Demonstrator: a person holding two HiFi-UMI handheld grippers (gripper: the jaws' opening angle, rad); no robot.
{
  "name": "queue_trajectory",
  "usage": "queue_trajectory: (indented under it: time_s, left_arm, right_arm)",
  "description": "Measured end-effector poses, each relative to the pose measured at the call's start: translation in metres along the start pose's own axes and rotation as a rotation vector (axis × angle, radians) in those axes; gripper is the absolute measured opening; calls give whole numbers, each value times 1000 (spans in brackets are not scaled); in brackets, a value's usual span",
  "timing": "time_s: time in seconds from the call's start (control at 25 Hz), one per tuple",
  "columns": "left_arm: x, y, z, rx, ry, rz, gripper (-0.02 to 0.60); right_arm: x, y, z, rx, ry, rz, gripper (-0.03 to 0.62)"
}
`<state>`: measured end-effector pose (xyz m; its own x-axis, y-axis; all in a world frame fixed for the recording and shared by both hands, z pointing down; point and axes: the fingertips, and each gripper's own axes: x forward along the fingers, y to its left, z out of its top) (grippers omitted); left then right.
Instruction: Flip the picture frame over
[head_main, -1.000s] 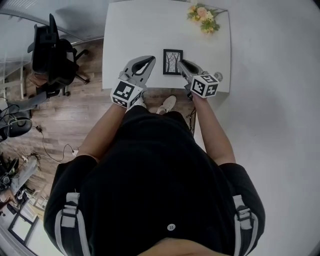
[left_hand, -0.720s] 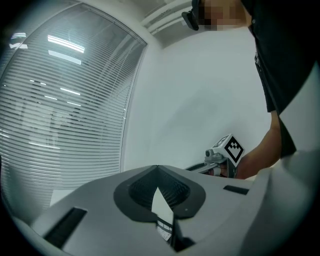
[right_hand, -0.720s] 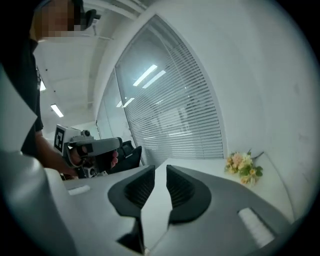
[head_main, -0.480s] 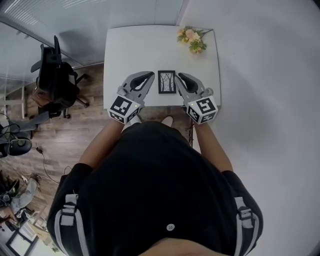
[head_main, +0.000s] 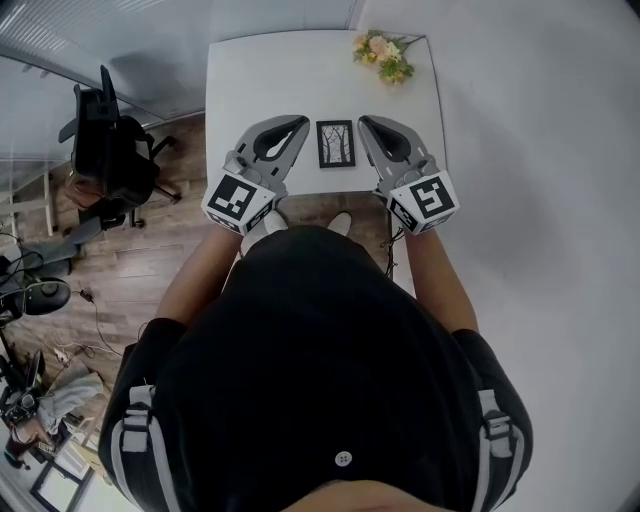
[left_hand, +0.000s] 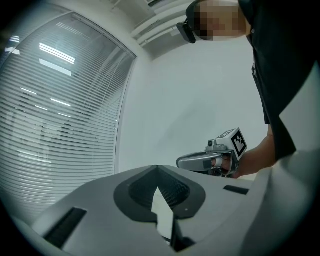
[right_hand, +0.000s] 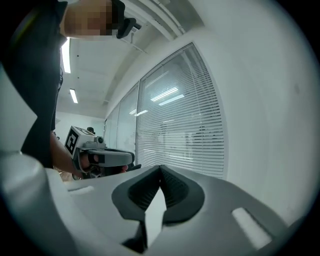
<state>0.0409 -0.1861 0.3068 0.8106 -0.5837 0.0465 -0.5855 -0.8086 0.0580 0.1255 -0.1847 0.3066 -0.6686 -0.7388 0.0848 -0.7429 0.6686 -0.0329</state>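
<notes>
As both flank the picture frame (head_main: 336, 143), closed left tool (head_main: 297, 123) and right tool (head_main: 366, 123) (just closed) hold nothing.

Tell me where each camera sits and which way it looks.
Head view: on the person's head, looking steeply down at the white rectangular table and black picture frame; black-shirted torso, left gripper and right gripper show.
Left gripper view: rides that gripper, looking level along its shut jaws toward slatted window blinds; the torso's edge shows.
Right gripper view: likewise, along just-closed empty jaws.
Shared: each gripper view sees the other gripper.
</notes>
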Motion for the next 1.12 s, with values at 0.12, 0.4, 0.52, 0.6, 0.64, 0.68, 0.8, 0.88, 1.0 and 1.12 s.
queue_trajectory:
  time_s: [0.12, 0.4, 0.52, 0.6, 0.64, 0.68, 0.8, 0.88, 1.0, 1.12]
  left_arm:
    - [0, 1, 2, 5, -5, 0, 5]
    - [0, -6, 6, 17, 1, -25, 6]
    - [1, -9, 6, 25, 3, -36, 6]
    - [2, -7, 3, 22, 4, -33, 6]
    - [2, -7, 2, 22, 2, -32, 6]
    - [3, -8, 1, 24, 2, -32, 6]
    - [3, -7, 0, 14, -1, -29, 5]
    - [1, -5, -4, 12, 3, -28, 5]
    - [1, -2, -3, 9, 11, -26, 5]
    - [0, 1, -6, 7, 9, -19, 6]
  right_arm:
    - [-3, 0, 1, 8, -9, -4, 11]
    - [-6, -1, 0, 21, -17, -8, 11]
    - [-5, -3, 0, 46, -30, -17, 10]
    - [-4, -5, -1, 43, -30, -19, 10]
    - [-4, -5, -2, 37, -28, -18, 9]
    - [-5, -5, -3, 31, -25, -15, 9]
    - [-4, -5, -5, 21, -22, -12, 9]
    - [-3, -4, -6, 26, -22, -10, 9]
    - [-2, -2, -9, 30, -18, -8, 9]
    - [-1, -1, -10, 29, -15, -6, 9]
